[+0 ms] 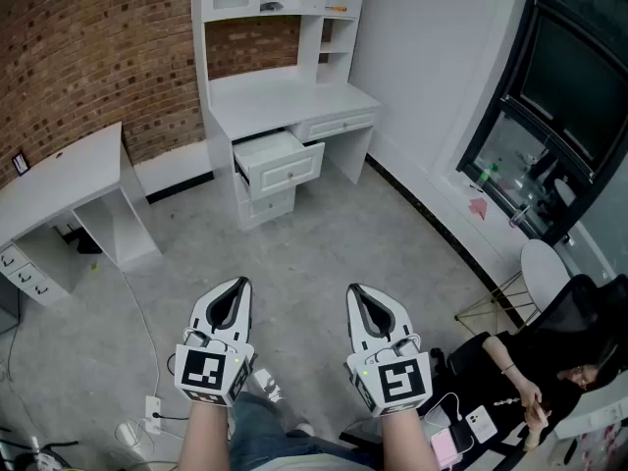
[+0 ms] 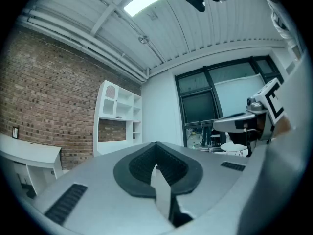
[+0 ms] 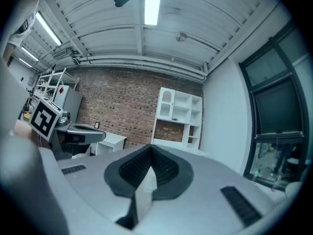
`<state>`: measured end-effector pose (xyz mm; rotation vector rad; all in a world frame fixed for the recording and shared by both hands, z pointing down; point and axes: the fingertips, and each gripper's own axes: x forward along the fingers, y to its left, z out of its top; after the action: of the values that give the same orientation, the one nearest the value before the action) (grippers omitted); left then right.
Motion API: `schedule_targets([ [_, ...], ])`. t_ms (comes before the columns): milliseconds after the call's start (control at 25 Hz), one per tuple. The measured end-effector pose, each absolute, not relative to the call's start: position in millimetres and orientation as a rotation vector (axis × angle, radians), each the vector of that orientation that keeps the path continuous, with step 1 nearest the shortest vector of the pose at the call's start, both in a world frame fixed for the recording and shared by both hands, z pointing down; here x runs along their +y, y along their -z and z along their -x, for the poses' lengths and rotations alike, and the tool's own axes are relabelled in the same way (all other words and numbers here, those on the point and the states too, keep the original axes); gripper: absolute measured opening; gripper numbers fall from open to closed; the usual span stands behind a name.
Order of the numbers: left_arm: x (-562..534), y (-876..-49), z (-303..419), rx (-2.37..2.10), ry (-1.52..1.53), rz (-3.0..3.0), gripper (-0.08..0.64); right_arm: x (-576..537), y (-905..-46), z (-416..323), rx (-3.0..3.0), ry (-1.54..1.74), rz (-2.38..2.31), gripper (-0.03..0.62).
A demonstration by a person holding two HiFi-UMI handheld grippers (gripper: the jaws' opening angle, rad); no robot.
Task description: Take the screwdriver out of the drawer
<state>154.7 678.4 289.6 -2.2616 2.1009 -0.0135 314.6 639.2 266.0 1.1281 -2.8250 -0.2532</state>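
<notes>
A white desk with a hutch (image 1: 285,96) stands across the room against a brick wall. Its top drawer (image 1: 280,162) is pulled open; I cannot make out what lies in it, and no screwdriver shows in any view. My left gripper (image 1: 238,285) and right gripper (image 1: 354,288) hang side by side low in the head view, far from the desk, both pointing toward it. The left gripper (image 2: 156,144) has its jaws pressed together with nothing between them. The right gripper (image 3: 150,147) is likewise shut and empty. The hutch (image 2: 117,114) shows in the left gripper view, and the hutch (image 3: 178,116) in the right gripper view.
A second white desk (image 1: 69,180) stands at the left with a drawer unit under it. A power strip and cables (image 1: 152,408) lie on the grey floor at lower left. A seated person (image 1: 520,371) and a round white stool (image 1: 545,268) are at the right by dark windows.
</notes>
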Motion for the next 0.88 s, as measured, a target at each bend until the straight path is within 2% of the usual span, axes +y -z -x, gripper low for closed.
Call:
schedule_targets([
  [480, 679, -271, -180, 2.1, -0.059, 2.233, 0.012, 640, -263, -352, -2.832, 0.267, -1.157, 0.008],
  [880, 589, -288, -109, 2.102, 0.004, 2.179, 0.012, 552, -282, -281, -2.82, 0.246, -1.142, 0.009],
])
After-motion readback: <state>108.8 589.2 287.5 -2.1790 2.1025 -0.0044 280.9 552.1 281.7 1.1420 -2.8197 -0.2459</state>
